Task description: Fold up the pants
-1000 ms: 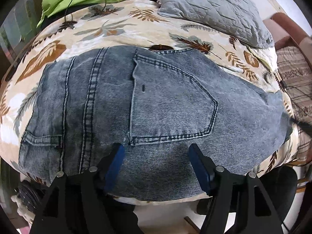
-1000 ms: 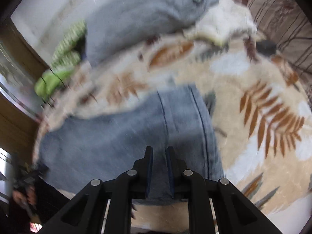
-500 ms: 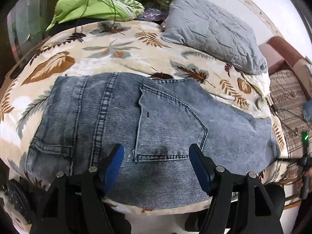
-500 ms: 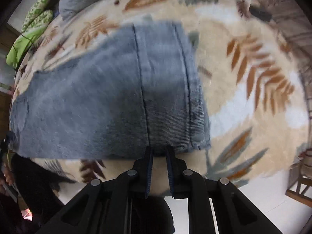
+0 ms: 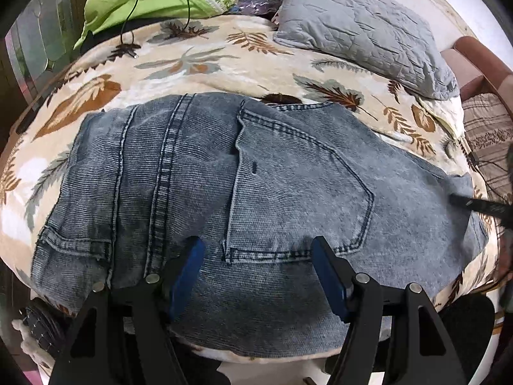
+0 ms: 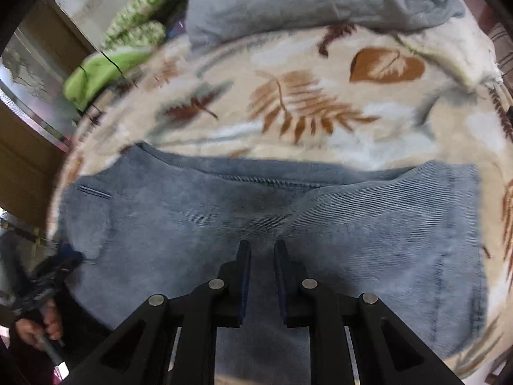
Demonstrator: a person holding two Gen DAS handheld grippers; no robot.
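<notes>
Grey-blue denim pants (image 5: 198, 176) lie flat on the bed with the back pocket (image 5: 298, 192) up. My left gripper (image 5: 256, 243) hangs open over the waist end, its blue pads wide apart just below the pocket and touching nothing. In the right wrist view the leg end of the pants (image 6: 384, 224) is doubled over the rest. Its creases run into the narrow gap of my right gripper (image 6: 261, 243), which is shut on that denim. In the left wrist view a dark tip of the right gripper (image 5: 481, 205) shows at the pants' right end.
The bed carries a cream leaf-print blanket (image 5: 192, 61). A grey quilted pillow (image 5: 362, 29) and a green cloth (image 5: 134, 3) lie at its far side. A striped cushion (image 5: 487, 128) sits at the right. A hand (image 6: 48, 324) holds the left gripper's handle at lower left.
My right gripper has swept from the bed's near edge in over the pants, taking the leg end with it so the cloth now lies doubled. The left gripper stays open over the pocket.
</notes>
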